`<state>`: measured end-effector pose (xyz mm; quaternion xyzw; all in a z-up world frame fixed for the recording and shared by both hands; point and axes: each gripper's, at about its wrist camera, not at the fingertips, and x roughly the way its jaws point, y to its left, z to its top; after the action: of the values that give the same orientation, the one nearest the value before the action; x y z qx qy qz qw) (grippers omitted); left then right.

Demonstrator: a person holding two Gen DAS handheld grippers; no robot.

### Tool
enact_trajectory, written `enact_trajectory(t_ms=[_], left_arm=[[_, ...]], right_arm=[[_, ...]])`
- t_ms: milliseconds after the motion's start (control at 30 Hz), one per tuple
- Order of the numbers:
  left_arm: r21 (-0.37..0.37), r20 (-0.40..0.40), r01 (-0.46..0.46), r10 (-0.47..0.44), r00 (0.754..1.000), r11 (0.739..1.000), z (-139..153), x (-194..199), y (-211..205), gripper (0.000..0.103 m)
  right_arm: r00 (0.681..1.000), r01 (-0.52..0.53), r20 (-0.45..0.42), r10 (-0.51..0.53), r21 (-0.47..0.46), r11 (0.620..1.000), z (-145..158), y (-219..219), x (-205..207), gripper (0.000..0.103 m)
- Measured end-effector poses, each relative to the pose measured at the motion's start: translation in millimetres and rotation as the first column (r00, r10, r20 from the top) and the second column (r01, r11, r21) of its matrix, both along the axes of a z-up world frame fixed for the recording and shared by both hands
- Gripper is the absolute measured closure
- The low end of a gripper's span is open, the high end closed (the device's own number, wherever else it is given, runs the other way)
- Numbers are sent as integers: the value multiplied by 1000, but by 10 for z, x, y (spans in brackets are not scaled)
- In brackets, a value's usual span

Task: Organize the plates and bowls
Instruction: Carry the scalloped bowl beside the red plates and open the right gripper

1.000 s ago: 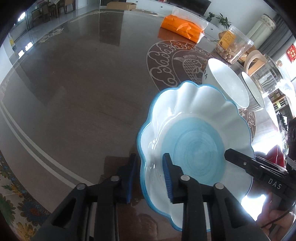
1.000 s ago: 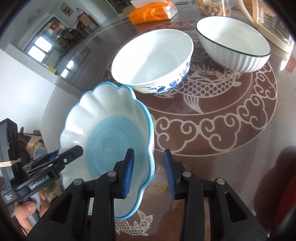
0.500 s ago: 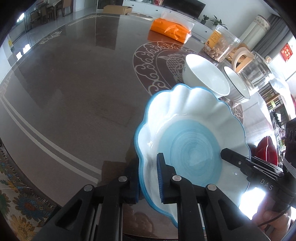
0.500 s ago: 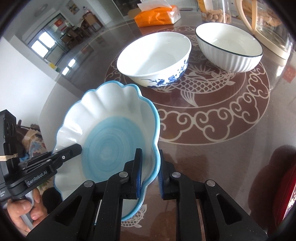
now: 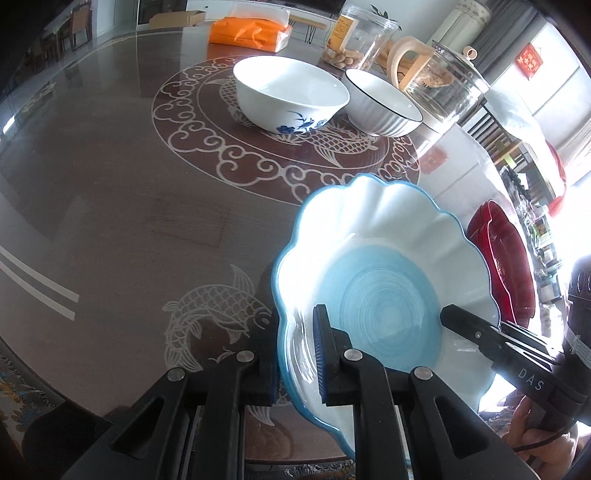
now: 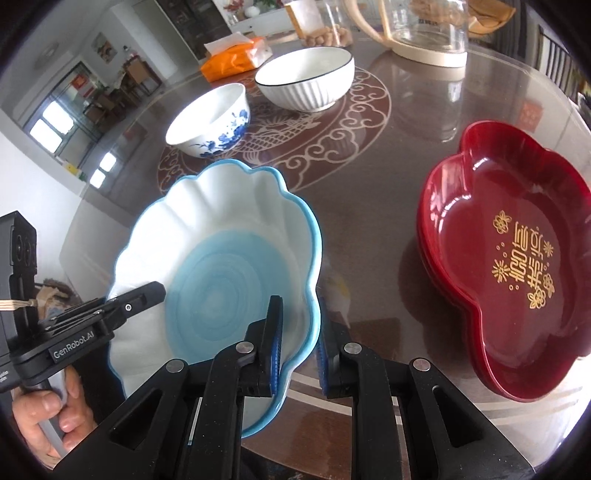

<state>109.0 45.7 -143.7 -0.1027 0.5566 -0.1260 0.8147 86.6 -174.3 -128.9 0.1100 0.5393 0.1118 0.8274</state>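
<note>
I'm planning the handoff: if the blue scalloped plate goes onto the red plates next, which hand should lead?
Right. The right gripper grips the blue scalloped plate on its rim nearest the red plates.

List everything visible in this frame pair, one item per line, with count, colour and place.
Scalloped plate: one, white with a blue centre and rim, held at the near table edge.
Floral bowl: one, white with blue flowers, on the table's centre medallion.
Ribbed bowl: one, white with a dark rim, beside the floral bowl.
Red trays: a stack, count unclear, red with gold characters, right of the plate.
Glass pitcher: one, clear with a cream handle, behind the bowls.
Snack jar: one, clear, far side.
Tissue pack: one, orange, far side.
Table: one, dark brown with pale fish patterns.
Left claw: black, blue pads, shut on the plate's left rim.
Right claw: same, shut on its right rim.
</note>
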Motion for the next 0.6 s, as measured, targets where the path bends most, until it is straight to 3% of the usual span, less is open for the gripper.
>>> enact_trajectory(t_ms=[300, 367, 400, 433, 467, 500, 600], left_arm=[[52, 43, -5, 2, 999, 999, -18, 43, -8, 88], [73, 55, -8, 4, 998, 997, 17, 37, -14, 88], [77, 61, -10, 5, 998, 997, 41, 34, -11, 88], [79, 68, -17, 11, 998, 997, 70, 27, 3, 88], [80, 76, -29, 23, 997, 996, 95, 22, 32, 88], [80, 87, -47, 40, 995, 996, 134, 3, 67, 87], [38, 103, -85, 80, 991, 996, 233, -59, 186, 86]], right_arm=[[1000, 9, 15, -9, 10, 1000, -117, 26, -53, 82], [1000, 13, 21, -14, 40, 999, -93, -3, -64, 76], [999, 19, 38, -21, 48, 999, -51, -25, -85, 68], [998, 25, 60, -27, 41, 999, 4, -42, -111, 50], [995, 34, 88, -36, 29, 999, 73, -63, -142, 42], [992, 44, 117, -46, 14, 999, 144, -86, -181, 38], [981, 51, 187, -47, -16, 999, 340, -122, -273, 38]])
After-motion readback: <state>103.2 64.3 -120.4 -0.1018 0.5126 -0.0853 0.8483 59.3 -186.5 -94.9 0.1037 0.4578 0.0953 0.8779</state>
